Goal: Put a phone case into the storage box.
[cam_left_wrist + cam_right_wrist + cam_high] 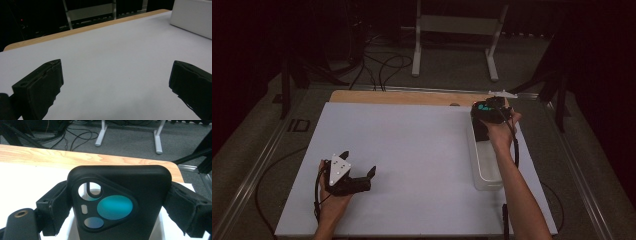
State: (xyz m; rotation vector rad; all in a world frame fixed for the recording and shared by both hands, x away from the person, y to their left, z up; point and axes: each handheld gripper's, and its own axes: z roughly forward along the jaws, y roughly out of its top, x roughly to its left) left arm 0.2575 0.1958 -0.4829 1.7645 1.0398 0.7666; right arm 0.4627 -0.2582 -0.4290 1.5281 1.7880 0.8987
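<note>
A black phone case (120,182) with a rounded three-cornered camera cutout stands upright between the pads of my right gripper (117,207), which is shut on its two sides. In the high view the right gripper (486,116) holds the phone case (480,130) over the far end of a long clear bin (488,172) at the table's right side. My left gripper (358,164) rests low over the white table top (412,150) near the front left, jaws wide apart. In its own view the left gripper (115,87) has nothing between its pads.
A strip of bare wood (402,97) runs along the table's far edge. Beyond it are cables (382,65) on the floor and a white stand (457,30). The bin's white wall (192,17) shows at the upper right of the left gripper view.
</note>
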